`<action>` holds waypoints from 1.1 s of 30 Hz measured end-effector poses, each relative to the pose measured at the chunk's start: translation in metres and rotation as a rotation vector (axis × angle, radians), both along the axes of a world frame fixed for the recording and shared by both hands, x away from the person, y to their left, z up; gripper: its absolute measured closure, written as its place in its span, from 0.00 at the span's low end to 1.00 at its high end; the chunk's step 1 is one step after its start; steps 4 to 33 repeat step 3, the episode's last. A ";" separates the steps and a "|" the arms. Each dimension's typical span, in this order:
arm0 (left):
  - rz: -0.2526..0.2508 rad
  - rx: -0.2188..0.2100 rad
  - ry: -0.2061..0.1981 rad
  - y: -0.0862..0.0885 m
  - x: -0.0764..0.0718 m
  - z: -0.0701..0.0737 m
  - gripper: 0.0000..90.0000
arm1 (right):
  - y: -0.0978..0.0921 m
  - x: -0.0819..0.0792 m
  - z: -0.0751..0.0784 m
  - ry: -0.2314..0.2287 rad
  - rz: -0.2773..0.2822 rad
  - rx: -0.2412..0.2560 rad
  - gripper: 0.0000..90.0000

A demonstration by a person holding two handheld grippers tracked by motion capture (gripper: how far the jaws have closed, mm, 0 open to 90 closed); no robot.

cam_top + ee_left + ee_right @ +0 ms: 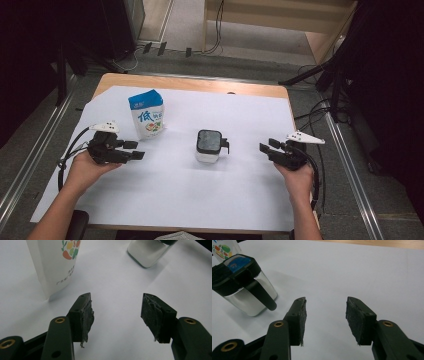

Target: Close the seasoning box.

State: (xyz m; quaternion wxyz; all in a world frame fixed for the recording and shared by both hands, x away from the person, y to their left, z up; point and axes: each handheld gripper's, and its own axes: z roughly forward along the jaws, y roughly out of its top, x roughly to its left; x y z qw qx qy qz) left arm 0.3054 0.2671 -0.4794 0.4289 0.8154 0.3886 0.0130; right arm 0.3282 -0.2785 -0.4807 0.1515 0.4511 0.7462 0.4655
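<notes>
A white and blue carton with a vegetable picture stands upright at the left of the white sheet; its lower part shows in the left gripper view. A clear square jug with a black lid and a side handle stands mid-table, also seen as the jug and its base. My left gripper is open just below and left of the carton, holding nothing. My right gripper is open to the right of the jug, pointing at it, empty.
A white sheet covers most of the wooden table. Dark stands and cables crowd the floor at the back right, and a metal rail runs along the left side.
</notes>
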 end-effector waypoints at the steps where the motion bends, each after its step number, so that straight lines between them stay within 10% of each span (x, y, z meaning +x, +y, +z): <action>1: 0.001 0.009 -0.003 -0.001 0.000 0.000 0.46 | 0.000 0.000 0.000 0.001 0.000 0.002 0.57; 33: 0.001 0.009 -0.004 -0.001 -0.001 0.000 0.45 | 0.000 0.000 0.000 -0.002 -0.001 0.003 0.57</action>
